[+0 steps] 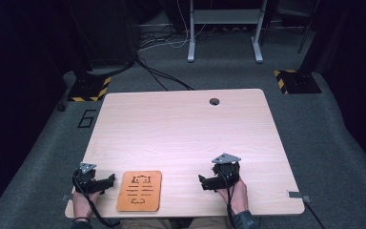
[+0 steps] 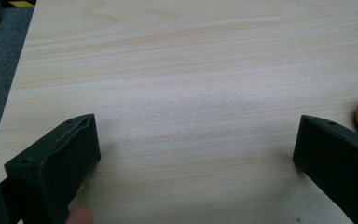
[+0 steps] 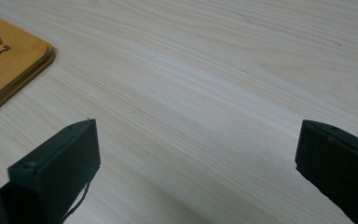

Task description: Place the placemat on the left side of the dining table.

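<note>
The left claw (image 1: 110,180) rests low on the near left corner of the pale wooden table (image 1: 181,129), its jaws spread wide over bare wood, and the orange wooden board (image 1: 139,191) with cut-out shapes lies flat just beside it, between the two claws. The right claw (image 1: 203,182), jaws likewise spread with nothing between them, sits near the front edge, pointing left toward the board. Each hand comes up from the near edge; around the table lie grey carpet (image 1: 343,143), loose cables and dark stands with yellow-black striped bases (image 1: 88,89).
</note>
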Demonstrator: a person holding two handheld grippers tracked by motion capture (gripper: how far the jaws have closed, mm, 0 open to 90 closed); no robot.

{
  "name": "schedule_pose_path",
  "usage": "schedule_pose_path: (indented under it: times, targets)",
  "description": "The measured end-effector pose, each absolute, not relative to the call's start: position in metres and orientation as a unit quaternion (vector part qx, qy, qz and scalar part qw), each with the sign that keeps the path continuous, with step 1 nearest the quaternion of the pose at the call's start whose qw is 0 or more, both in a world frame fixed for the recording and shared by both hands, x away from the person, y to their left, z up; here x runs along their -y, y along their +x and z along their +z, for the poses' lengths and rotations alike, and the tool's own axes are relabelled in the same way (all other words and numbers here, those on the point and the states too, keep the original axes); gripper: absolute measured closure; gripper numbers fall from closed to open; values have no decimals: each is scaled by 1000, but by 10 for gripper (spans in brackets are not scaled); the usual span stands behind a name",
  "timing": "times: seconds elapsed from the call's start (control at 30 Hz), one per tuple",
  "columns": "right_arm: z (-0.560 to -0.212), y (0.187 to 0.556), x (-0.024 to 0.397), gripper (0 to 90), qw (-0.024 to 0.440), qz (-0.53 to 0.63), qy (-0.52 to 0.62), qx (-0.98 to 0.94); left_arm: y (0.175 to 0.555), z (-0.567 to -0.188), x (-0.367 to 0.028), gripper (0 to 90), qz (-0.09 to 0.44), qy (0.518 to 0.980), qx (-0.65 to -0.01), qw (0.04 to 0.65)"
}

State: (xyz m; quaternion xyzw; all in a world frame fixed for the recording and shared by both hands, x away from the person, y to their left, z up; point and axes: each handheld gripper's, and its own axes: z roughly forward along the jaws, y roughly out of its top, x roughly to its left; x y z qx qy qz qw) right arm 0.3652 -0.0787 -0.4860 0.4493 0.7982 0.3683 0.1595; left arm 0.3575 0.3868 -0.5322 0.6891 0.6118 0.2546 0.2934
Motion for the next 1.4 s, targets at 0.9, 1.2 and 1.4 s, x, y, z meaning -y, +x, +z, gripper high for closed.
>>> schedule_pose_path:
  times: [0.9, 1.2, 1.4]
  targets:
    - [-484, 373, 20, 0, 135, 363, 404, -829, 358, -532, -387, 2, 253, 688, -614, 292]
    - [-487, 374, 3, 0, 127, 358, 394, -837, 358, -532, -387, 2, 255, 686, -615, 293]
    - [-489, 375, -7, 0, 121, 354, 390, -841, 357, -532, -387, 2, 253, 687, -616, 292]
